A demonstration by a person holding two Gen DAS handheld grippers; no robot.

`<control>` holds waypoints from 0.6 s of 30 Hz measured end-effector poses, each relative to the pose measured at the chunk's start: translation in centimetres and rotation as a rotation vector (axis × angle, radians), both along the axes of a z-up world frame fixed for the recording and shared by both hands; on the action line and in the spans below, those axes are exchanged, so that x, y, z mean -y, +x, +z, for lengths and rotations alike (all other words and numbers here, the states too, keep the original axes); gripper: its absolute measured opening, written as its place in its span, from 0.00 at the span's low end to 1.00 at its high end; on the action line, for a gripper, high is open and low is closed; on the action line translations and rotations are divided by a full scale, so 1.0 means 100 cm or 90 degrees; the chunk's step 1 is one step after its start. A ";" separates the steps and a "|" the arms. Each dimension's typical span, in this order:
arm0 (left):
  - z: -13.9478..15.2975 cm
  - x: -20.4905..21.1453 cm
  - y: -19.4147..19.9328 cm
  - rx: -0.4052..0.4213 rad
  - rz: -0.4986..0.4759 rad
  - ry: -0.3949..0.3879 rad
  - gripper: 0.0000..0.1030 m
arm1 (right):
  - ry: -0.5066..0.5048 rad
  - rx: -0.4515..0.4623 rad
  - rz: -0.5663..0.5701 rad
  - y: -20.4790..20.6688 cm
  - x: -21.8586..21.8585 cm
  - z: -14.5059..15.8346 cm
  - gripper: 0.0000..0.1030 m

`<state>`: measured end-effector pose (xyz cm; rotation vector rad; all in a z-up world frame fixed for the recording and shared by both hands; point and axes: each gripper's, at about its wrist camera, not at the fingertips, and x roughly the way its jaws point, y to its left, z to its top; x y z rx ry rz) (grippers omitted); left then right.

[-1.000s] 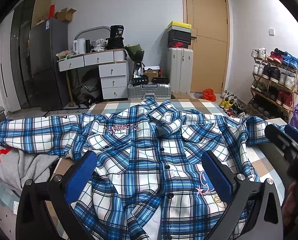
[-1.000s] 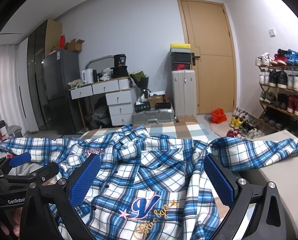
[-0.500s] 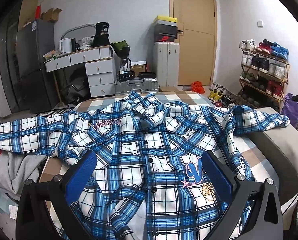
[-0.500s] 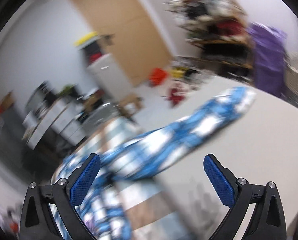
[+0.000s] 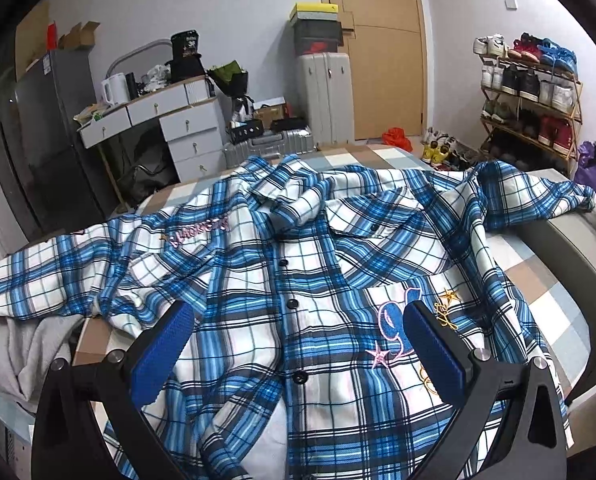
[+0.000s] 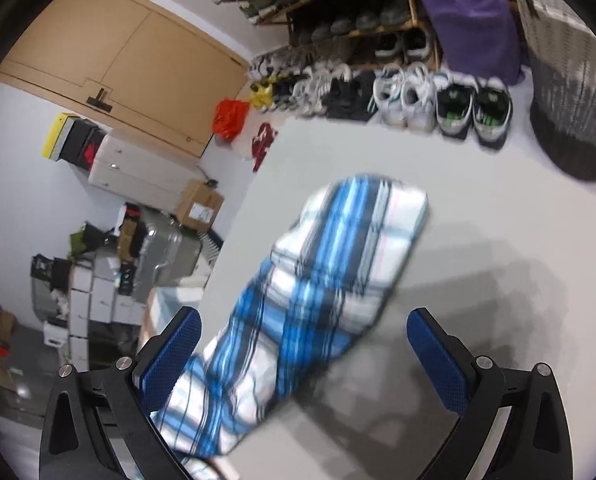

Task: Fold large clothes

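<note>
A blue and white plaid shirt (image 5: 298,280) lies spread face up on the bed, buttoned, collar towards the far edge, both sleeves stretched out sideways. My left gripper (image 5: 298,336) is open and empty, hovering over the shirt's lower front. My right gripper (image 6: 304,336) is open and empty, tilted down over the shirt's right sleeve (image 6: 330,264), whose cuff lies on the grey surface (image 6: 498,240). The sleeve sits between its fingers without being touched. The right wrist view is motion-blurred.
A checked bed cover (image 5: 546,280) lies under the shirt. Grey clothes (image 5: 22,352) are piled at the bed's left. A shoe rack (image 5: 530,92), suitcases (image 5: 326,96), a desk with drawers (image 5: 166,120) and a door (image 5: 378,40) stand beyond. Shoes (image 6: 418,96) line the floor.
My right gripper swung away from the shirt's front to the right sleeve and tilted down over its cuff. My left gripper shifted slightly over the shirt. Both stayed open.
</note>
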<state>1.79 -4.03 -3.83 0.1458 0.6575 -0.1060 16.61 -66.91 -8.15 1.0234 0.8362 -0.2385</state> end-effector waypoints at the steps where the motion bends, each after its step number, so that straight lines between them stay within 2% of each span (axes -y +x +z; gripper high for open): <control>1: 0.000 0.001 0.001 0.000 -0.005 -0.001 0.99 | -0.005 -0.009 0.000 0.003 0.001 0.000 1.00; 6: -0.004 0.010 0.004 -0.001 -0.014 0.016 0.99 | -0.047 -0.122 -0.024 0.026 -0.001 -0.009 1.00; 10: -0.004 0.014 0.005 0.001 -0.024 0.018 0.99 | -0.098 -0.146 0.008 0.047 -0.013 -0.007 0.98; 11: -0.004 0.015 0.004 0.006 -0.024 0.025 0.99 | -0.114 -0.157 0.013 0.052 -0.017 -0.006 0.92; 13: -0.004 0.016 0.005 0.011 -0.024 0.035 0.99 | -0.128 -0.162 -0.021 0.051 -0.016 -0.005 0.66; 14: -0.004 0.016 0.005 0.010 -0.025 0.034 0.99 | -0.114 -0.156 -0.034 0.050 -0.011 -0.006 0.38; 15: -0.004 0.015 0.006 0.008 -0.026 0.032 0.99 | -0.097 -0.145 -0.032 0.050 -0.009 -0.006 0.30; 16: -0.004 0.016 0.008 0.007 -0.025 0.029 0.99 | -0.088 -0.133 -0.027 0.051 -0.008 -0.005 0.27; 17: -0.003 0.015 0.008 0.005 -0.024 0.027 0.99 | -0.098 -0.113 -0.022 0.052 -0.008 0.001 0.20; 18: -0.003 0.015 0.008 0.005 -0.024 0.025 0.99 | -0.110 -0.100 -0.022 0.052 -0.008 0.007 0.18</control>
